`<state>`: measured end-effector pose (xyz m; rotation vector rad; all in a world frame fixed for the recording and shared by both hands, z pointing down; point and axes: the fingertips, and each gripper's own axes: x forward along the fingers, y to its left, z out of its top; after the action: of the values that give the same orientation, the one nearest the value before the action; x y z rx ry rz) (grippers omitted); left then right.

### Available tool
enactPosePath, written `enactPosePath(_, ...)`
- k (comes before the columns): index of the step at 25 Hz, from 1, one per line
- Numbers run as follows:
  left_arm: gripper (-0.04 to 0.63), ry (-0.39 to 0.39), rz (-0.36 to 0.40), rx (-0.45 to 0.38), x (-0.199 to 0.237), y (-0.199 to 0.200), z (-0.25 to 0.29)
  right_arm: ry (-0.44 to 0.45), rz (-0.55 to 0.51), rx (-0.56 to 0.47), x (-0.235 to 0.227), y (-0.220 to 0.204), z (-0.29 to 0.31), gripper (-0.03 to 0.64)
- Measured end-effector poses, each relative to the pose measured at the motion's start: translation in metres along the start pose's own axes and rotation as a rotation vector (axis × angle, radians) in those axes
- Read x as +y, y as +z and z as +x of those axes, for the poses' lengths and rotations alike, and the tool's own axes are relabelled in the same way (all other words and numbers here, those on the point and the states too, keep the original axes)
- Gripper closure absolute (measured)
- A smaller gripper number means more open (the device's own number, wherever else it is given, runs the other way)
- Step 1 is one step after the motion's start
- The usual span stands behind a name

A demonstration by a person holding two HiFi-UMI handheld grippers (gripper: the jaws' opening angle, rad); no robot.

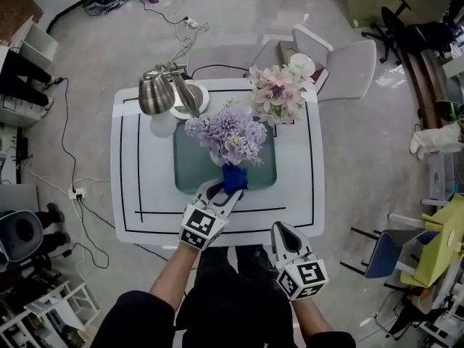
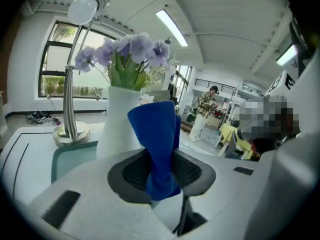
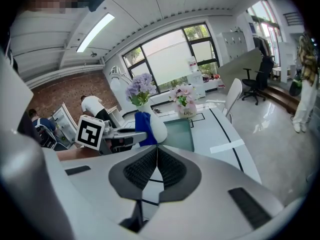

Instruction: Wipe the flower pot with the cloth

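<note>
Left gripper point(image 2: 162, 170) clamps limp blue fabric cloth point(image 2: 156, 134) at six o'clock of smooth white ceramic flower pot point(image 2: 117, 129), judged tippy. Right gripper point(image 3: 156, 156) closed, empty.

I see a white bench point(image 1: 297, 194) on a pale glossy floor point(image 1: 87, 64), a grey chair point(image 1: 348, 64) behind it, cables point(image 1: 177, 17) trailing, big windows point(image 3: 170, 59) beside a brick wall point(image 3: 65, 91), and strip lights point(image 2: 171, 28) overhead.
</note>
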<state>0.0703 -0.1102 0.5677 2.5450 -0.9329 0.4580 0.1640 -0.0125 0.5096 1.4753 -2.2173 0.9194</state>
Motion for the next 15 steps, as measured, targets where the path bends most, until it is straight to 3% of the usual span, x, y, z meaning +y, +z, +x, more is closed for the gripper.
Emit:
enactPosePath(5,0.476,0.026,-0.068,-0.071,-0.006,0.026,0.032,0.005,0.014,-0.003,-0.013,0.002,-0.003,0.607)
enactPosePath(15,0.476,0.123,-0.32,0.041,0.015,-0.014,0.077,-0.008,0.068,0.021,-0.062,0.006,-0.012,0.607)
